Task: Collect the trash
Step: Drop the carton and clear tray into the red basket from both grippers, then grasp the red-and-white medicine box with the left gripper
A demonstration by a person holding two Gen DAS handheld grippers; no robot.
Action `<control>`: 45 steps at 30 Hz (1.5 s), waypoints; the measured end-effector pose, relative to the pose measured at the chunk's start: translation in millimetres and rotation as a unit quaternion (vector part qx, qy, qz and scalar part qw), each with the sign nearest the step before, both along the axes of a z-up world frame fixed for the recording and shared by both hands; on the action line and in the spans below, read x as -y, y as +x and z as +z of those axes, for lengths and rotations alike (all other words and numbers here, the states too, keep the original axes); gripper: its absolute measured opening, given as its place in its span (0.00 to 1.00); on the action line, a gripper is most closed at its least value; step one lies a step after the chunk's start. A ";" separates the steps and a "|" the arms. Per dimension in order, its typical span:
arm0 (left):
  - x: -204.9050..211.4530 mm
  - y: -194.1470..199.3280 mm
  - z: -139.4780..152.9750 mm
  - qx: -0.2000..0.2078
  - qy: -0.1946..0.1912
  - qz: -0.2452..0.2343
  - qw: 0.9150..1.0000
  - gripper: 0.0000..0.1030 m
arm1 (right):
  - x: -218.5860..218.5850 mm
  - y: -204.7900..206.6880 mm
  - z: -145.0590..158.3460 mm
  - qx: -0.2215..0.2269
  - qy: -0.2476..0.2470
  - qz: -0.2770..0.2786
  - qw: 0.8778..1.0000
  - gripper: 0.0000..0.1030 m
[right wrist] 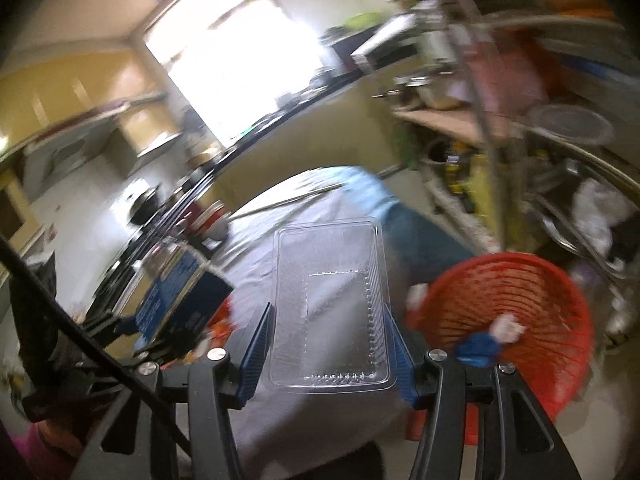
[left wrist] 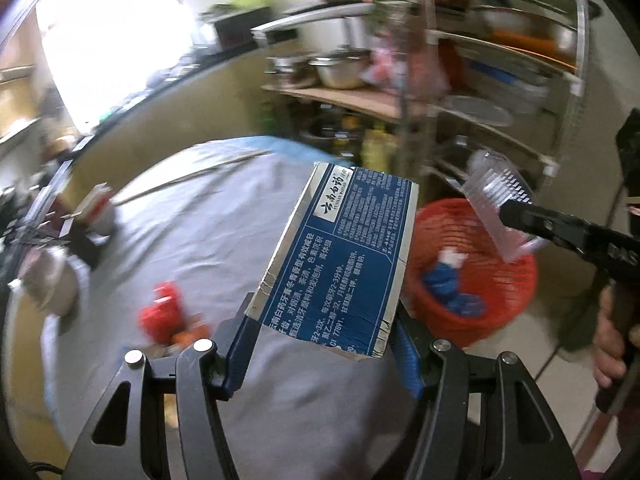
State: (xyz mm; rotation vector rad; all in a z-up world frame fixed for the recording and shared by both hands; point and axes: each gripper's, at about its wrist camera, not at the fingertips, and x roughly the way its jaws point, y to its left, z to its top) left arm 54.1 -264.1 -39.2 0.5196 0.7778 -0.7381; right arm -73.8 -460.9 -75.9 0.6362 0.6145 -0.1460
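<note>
Two pieces of trash are held up at once, one in each gripper. The left gripper (left wrist: 320,344) has its blue fingers (left wrist: 240,344) closed on the lower end of a flattened toothpaste box (left wrist: 340,256): dark blue card with a silver edge strip, white Chinese print and a white logo panel near the top, its bottom edge torn and creased. The box stands tilted, leaning toward the red basket (left wrist: 480,276).

The right gripper (right wrist: 330,344) clamps a clear plastic clamshell tray (right wrist: 330,304) between its fingers (right wrist: 258,344). The tray is rectangular with rounded corners, ribbed along its sides and has a raised panel in its floor; the grey tablecloth (right wrist: 320,420) shows through it. From the left wrist view, the tray (left wrist: 496,196) hangs over the near rim of the basket.

The basket is a round red slatted bin standing beside the cloth-covered table, on the side toward the metal shelving (left wrist: 500,80). Inside it lie a crumpled blue wrapper (left wrist: 452,292) and a scrap of white paper (left wrist: 452,258). On the tablecloth, away from the basket, sits something red (left wrist: 164,312), too blurred to identify, possibly another wrapper.
</note>
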 end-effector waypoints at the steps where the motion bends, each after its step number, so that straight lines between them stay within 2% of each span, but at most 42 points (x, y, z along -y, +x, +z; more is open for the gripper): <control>1: 8.9 -1.1 -3.4 -0.011 0.000 -0.014 1.000 0.61 | 14.4 -9.5 -5.8 -0.006 0.010 -0.023 1.000 0.56; 7: 63.2 -9.8 -28.9 -0.084 0.016 -0.083 0.993 0.61 | 75.0 -47.8 -40.0 -0.045 0.052 -0.124 0.990 0.56; 11: 94.0 -15.7 -53.5 -0.133 0.033 -0.107 0.985 0.62 | 93.5 -57.0 -66.4 -0.069 0.091 -0.150 0.982 0.56; 18: 130.0 -26.1 -81.4 -0.150 0.058 -0.123 0.979 0.64 | 95.3 -50.6 -94.9 -0.094 0.130 -0.149 0.976 0.57; 23: 124.3 -17.8 -84.5 -0.166 0.052 -0.111 0.978 0.64 | 100.7 -51.4 -104.4 -0.102 0.153 -0.154 0.971 0.58; 30: 59.1 -3.1 -74.5 -0.156 0.036 -0.060 0.985 0.65 | 89.4 -45.0 -86.4 -0.085 0.136 -0.144 0.977 0.63; 34: 5.3 1.2 -75.1 -0.139 0.041 -0.013 0.989 0.65 | 67.8 -27.1 -73.7 -0.078 0.116 -0.108 0.984 0.63; 37: -45.6 7.1 -72.8 -0.136 0.029 0.034 0.990 0.65 | 44.1 -6.9 -64.0 -0.077 0.099 -0.072 0.990 0.63; 40: -102.2 15.0 -66.3 -0.135 -0.001 0.092 0.987 0.65 | 15.2 15.6 -53.6 -0.079 0.078 -0.033 0.993 0.63; 43: -162.0 26.2 -61.4 -0.134 -0.030 0.161 0.977 0.65 | -19.8 39.3 -45.8 -0.079 0.062 0.012 0.995 0.63; 45: -202.8 36.1 -60.7 -0.129 -0.046 0.209 0.968 0.65 | -45.3 55.3 -43.3 -0.084 0.051 0.045 0.994 0.63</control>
